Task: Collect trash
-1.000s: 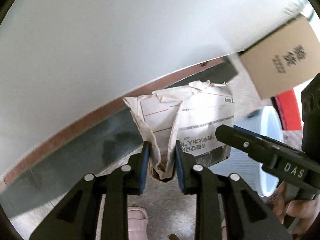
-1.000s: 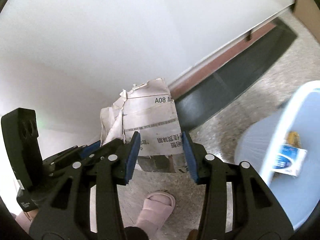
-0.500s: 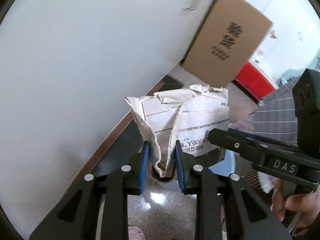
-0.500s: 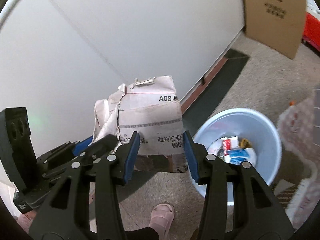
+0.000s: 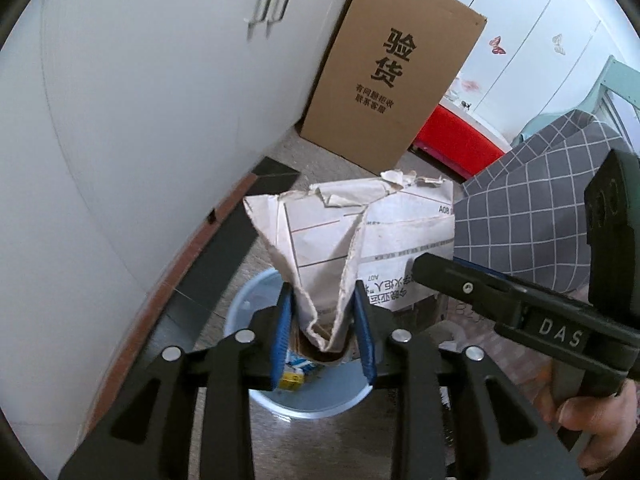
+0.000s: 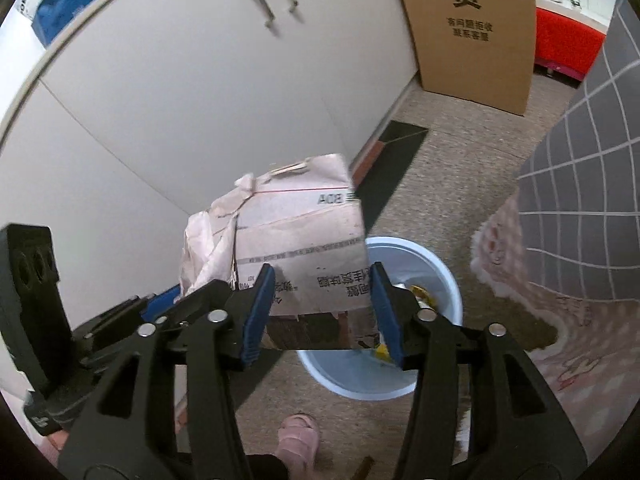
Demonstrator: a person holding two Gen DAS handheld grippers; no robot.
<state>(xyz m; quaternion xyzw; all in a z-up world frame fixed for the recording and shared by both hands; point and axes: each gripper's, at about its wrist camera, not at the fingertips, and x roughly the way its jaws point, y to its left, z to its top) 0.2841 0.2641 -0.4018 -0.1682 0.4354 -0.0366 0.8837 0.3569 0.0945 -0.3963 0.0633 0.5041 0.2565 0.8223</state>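
A crumpled white cardboard box [image 5: 384, 236] with printed text is held in the air by both grippers. My left gripper [image 5: 323, 330] is shut on its folded left corner. My right gripper [image 6: 320, 312] is shut on the box's [image 6: 296, 248] right end, jaws wide across it. Below the box stands a light blue trash bin [image 5: 308, 400] on the floor, with several wrappers inside; it also shows in the right wrist view [image 6: 432, 264]. The box hangs above the bin's near-left side.
White cabinet doors [image 6: 200, 92] stand to the left. A tall brown cardboard carton [image 5: 392, 68] leans behind. A grey checked cloth [image 5: 540, 208] and a pink rug [image 6: 532, 264] lie to the right. A pink slipper [image 6: 300, 436] is below.
Both grippers have carried the box away from the wall and skirting toward the blue bin, which now lies directly under the box.
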